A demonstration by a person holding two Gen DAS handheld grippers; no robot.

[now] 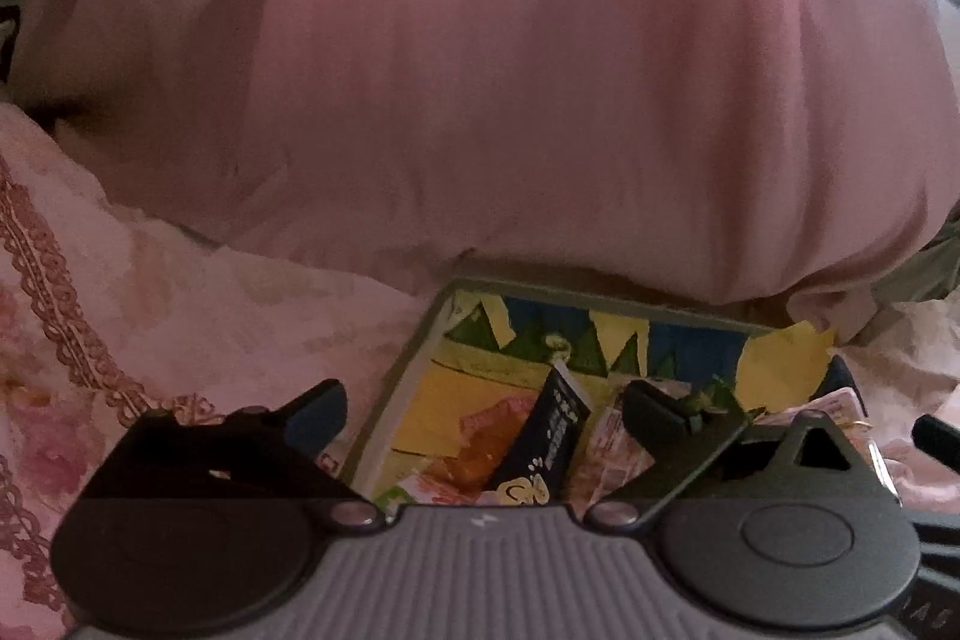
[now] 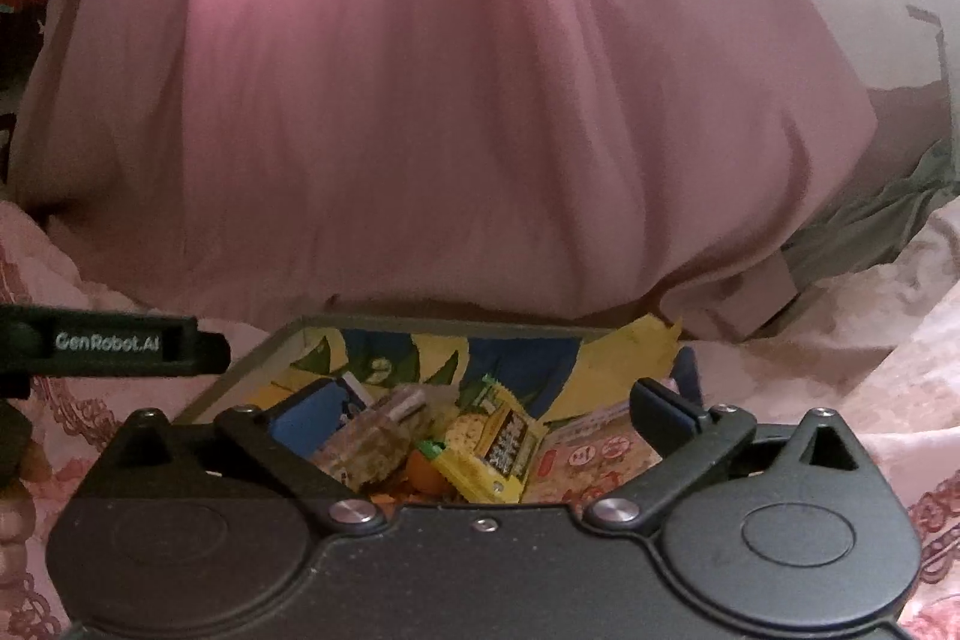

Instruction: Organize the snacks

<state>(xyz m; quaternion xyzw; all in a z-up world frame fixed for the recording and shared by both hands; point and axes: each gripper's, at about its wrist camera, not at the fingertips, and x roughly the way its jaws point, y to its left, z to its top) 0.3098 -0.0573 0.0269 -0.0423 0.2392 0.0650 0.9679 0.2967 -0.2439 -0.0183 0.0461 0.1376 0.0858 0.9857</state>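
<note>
A box [image 1: 414, 340] with a yellow, blue and green printed lining holds several snack packets on a pink bed cover. In the left wrist view a dark navy packet [image 1: 549, 439] stands tilted among pink packets [image 1: 612, 451]. My left gripper [image 1: 486, 409] is open and empty, just above the box's left side. In the right wrist view the box [image 2: 270, 343] holds a yellow packet [image 2: 501, 445], a clear wrapped snack [image 2: 372, 439] and a pink packet [image 2: 594, 460]. My right gripper [image 2: 486, 415] is open and empty over these.
A person in a pink skirt [image 1: 510, 70] sits right behind the box and fills the upper view. Pink lace-patterned bedding [image 1: 90, 340] lies to the left. The left gripper's arm [image 2: 108, 343] shows at the left of the right wrist view.
</note>
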